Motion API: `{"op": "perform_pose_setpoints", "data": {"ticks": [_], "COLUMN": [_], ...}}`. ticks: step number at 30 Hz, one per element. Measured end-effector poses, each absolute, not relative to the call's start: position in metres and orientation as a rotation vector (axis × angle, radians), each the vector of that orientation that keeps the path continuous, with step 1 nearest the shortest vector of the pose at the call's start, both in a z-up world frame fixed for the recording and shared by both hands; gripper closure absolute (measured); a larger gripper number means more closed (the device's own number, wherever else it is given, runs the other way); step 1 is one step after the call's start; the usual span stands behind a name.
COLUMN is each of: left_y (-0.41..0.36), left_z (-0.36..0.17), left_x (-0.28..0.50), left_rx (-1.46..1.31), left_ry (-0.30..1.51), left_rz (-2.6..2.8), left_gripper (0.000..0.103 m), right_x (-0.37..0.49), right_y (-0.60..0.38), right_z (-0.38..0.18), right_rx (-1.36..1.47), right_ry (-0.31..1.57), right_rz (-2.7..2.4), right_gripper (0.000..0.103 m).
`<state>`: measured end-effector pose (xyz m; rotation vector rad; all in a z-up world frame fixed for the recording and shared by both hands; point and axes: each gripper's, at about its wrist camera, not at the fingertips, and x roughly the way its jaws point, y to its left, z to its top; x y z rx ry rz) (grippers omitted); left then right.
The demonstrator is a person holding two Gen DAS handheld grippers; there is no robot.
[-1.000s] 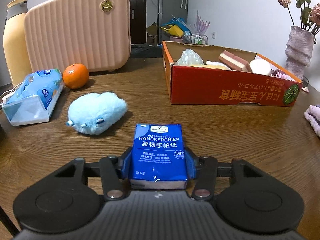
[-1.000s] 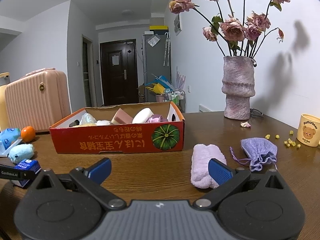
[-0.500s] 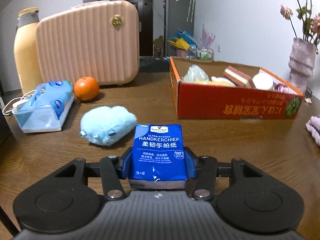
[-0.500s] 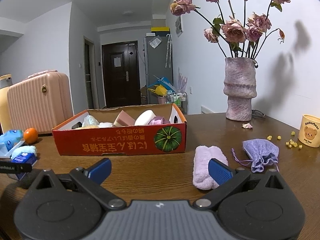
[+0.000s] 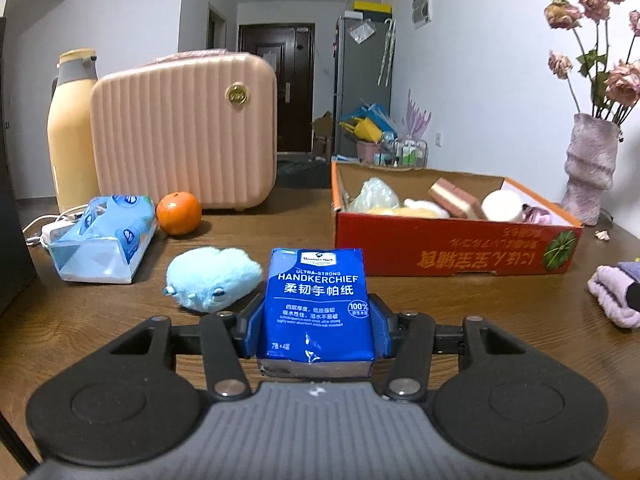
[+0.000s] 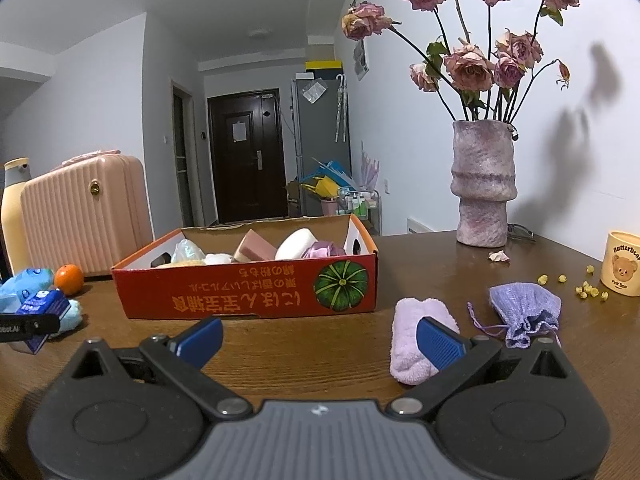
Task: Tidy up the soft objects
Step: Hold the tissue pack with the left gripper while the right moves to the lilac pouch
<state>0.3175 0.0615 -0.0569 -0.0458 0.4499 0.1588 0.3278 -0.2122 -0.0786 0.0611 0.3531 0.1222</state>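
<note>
At the far left of the left wrist view a tan flask (image 5: 72, 128) stands behind a pink ribbed case (image 5: 184, 132), both at the back of the wooden bench (image 5: 460, 312). In front of them lies a soft pack of tissues (image 5: 104, 240) with an orange (image 5: 178, 213) just beside its right end. Nearer the camera a pale blue plush toy (image 5: 212, 284) rests on the bench, close to the left of the left hand-held gripper (image 5: 316, 328), whose blue pads are pressed against both sides of a blue handkerchief pack (image 5: 318, 304), held upright with its printed face toward the lens. To the right stands an open red cardboard box (image 5: 452, 256) containing a clear bag, a striped pink-and-brown sponge, a white round piece and something purple. A rolled lilac towel (image 5: 612, 300) lies at the right edge. In the right wrist view the right hand-held gripper (image 6: 320, 340) is spread wide and grips nothing; its left pad hangs over bare bench in front of the box, its right pad overlaps the lilac towel (image 6: 416, 336) in the picture, contact uncertain. Just right of the towel sits a purple drawstring pouch (image 6: 526, 312), then small yellow bits (image 6: 584, 288) and a cream bear mug (image 6: 622, 262), with a mauve vase (image 6: 482, 192) of dried roses behind.
</note>
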Motion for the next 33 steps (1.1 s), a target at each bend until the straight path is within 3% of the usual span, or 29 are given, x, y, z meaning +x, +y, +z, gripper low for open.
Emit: {"op": "perform_pose_setpoints", "data": {"ticks": [21,33], "left_y": [0.016,0.016], "left_z": [-0.053,-0.054], "left_x": [0.298,0.298], "left_rx": [-0.032,-0.032], "left_ry": [0.413,0.415], "left_rz": [0.102,0.106], "left_gripper": [0.050,0.050], "right_x": [0.323,0.347], "right_y": [-0.216,-0.274], "right_z": [-0.073,-0.075], "right_rx": [0.060,0.078], "right_ry": [0.329,0.337], "right_rz": [0.141,-0.011], "right_gripper": [0.000,0.000]}}
